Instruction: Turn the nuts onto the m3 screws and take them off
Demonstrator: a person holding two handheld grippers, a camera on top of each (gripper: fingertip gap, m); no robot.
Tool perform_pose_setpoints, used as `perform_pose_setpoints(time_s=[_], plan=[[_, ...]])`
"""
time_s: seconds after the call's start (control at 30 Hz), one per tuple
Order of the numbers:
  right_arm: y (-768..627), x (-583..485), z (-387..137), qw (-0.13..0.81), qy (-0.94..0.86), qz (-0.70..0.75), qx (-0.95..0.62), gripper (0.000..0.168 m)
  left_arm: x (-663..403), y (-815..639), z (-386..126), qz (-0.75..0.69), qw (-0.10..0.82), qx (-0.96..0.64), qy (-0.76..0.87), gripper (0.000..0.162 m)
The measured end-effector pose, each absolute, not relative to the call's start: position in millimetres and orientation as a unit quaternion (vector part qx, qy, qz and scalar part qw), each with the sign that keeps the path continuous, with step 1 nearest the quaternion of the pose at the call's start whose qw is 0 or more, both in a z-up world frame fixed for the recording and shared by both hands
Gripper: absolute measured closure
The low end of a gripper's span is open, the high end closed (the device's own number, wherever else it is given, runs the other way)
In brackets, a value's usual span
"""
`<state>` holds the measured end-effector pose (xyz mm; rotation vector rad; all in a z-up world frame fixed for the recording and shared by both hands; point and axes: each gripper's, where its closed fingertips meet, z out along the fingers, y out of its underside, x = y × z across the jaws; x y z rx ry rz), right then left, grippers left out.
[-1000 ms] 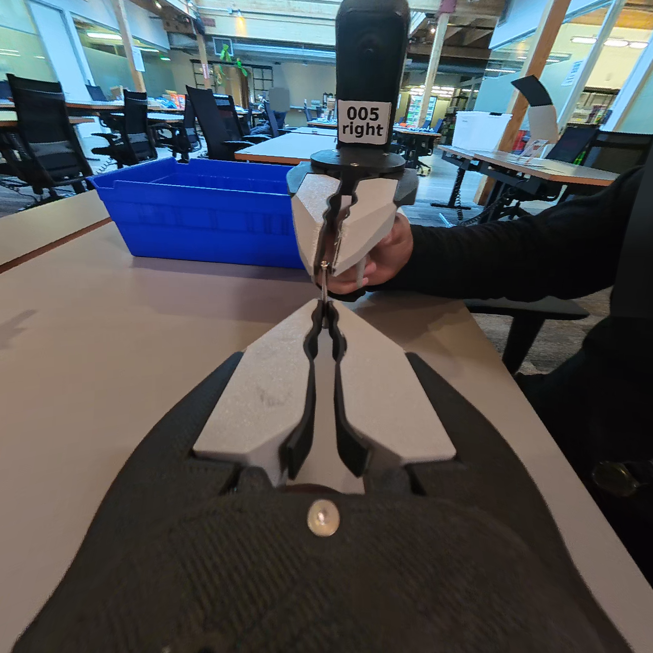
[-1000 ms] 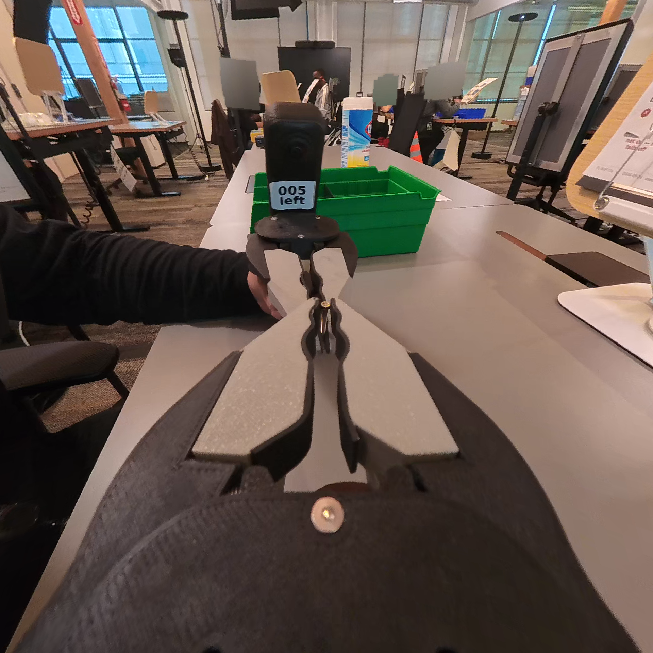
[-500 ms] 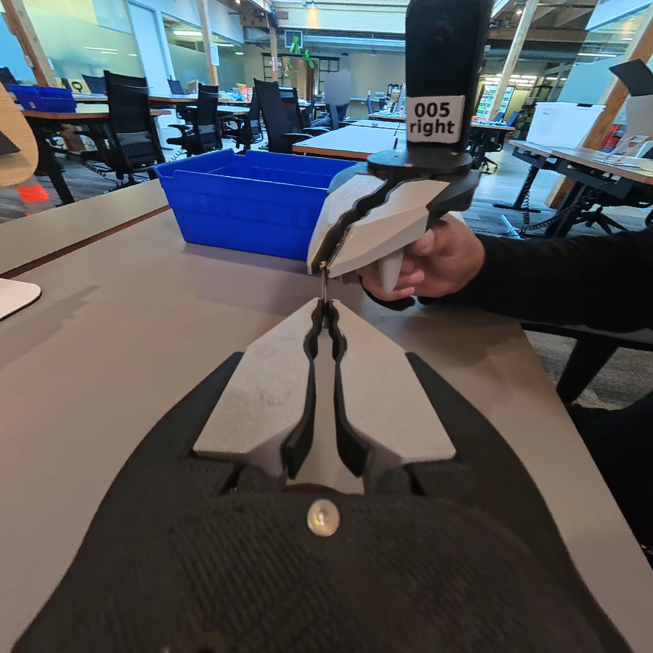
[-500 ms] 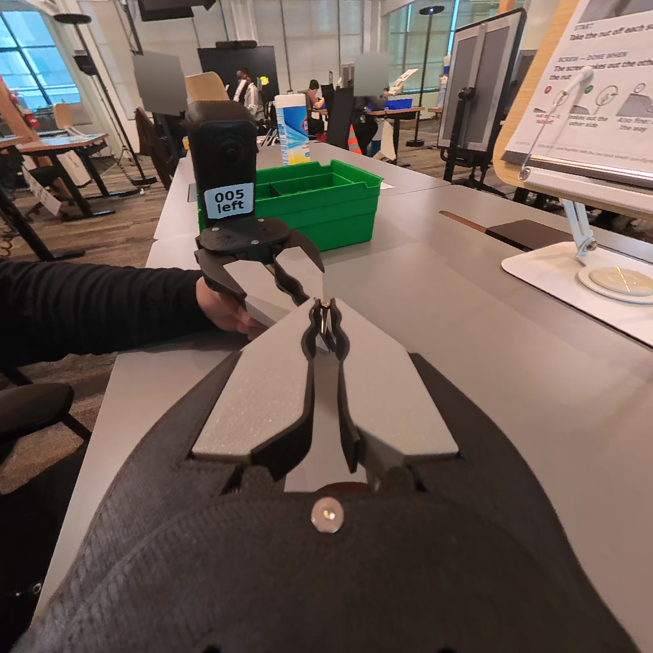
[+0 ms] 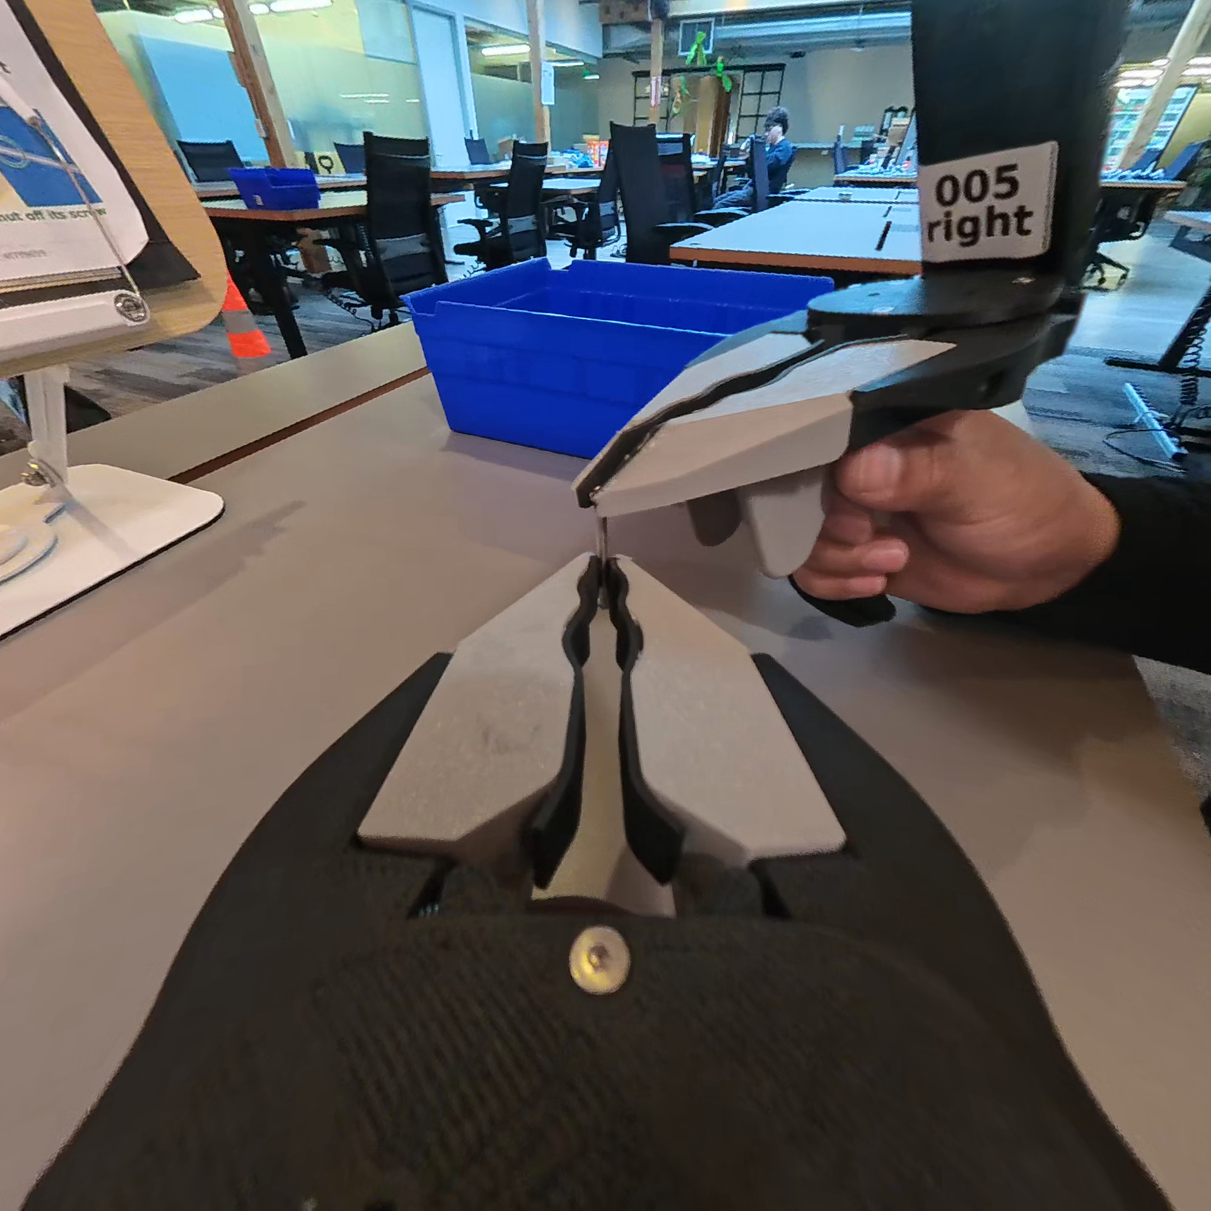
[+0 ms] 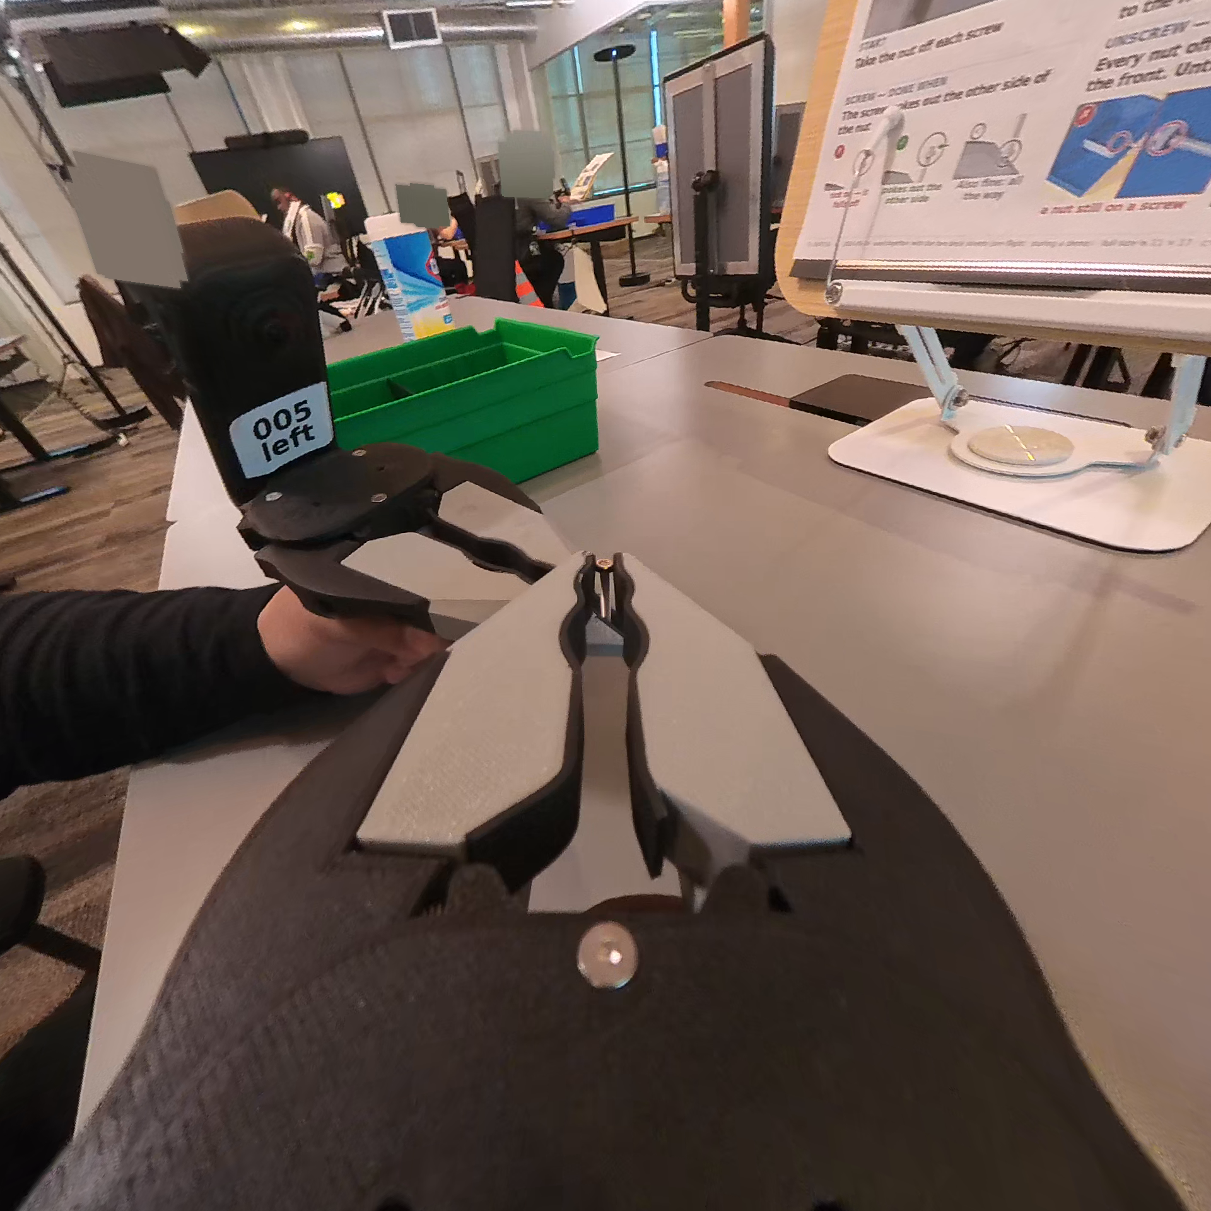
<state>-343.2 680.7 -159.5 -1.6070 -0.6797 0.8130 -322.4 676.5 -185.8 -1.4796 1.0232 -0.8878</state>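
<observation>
A thin silver M3 screw (image 5: 603, 538) stands upright between the two grippers above the grey table (image 5: 262, 655). My left gripper (image 5: 603, 569) is shut on its lower end, where a small silver piece, the nut (image 5: 601, 592), shows between the pads. My right gripper (image 5: 590, 496) comes in from the right, lying on its side, shut on the top of the screw. In the right wrist view the screw head (image 6: 603, 565) sits between the tips of my right gripper (image 6: 604, 559). The left gripper (image 6: 534, 562) reaches in from the left beneath it, its tips hidden.
A blue bin (image 5: 563, 380) stands behind the grippers in the left wrist view. In the right wrist view are a green divided bin (image 6: 485, 406) with a wipes canister (image 6: 409, 282) behind it and a white document stand (image 6: 1022, 459), which also shows in the left wrist view (image 5: 98, 518). The table's edge runs close by the hands. Left and right tips are no more than a few centimetres apart.
The two grippers have swung round each other about the screw: the right one went from facing me head-on to lying sideways. Both stayed shut on the screw. The document stand came into view.
</observation>
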Motion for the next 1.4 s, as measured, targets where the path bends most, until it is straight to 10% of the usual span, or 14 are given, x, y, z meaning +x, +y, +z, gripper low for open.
perform_pose_setpoints(time_s=[1.4], plan=[[646.2, -325.9, -146.8, 0.538, -0.429, 0.393, -0.610, 0.149, -316.9, 651.0, -187.9, -0.488, 0.435, -0.614, 0.443, 0.162]])
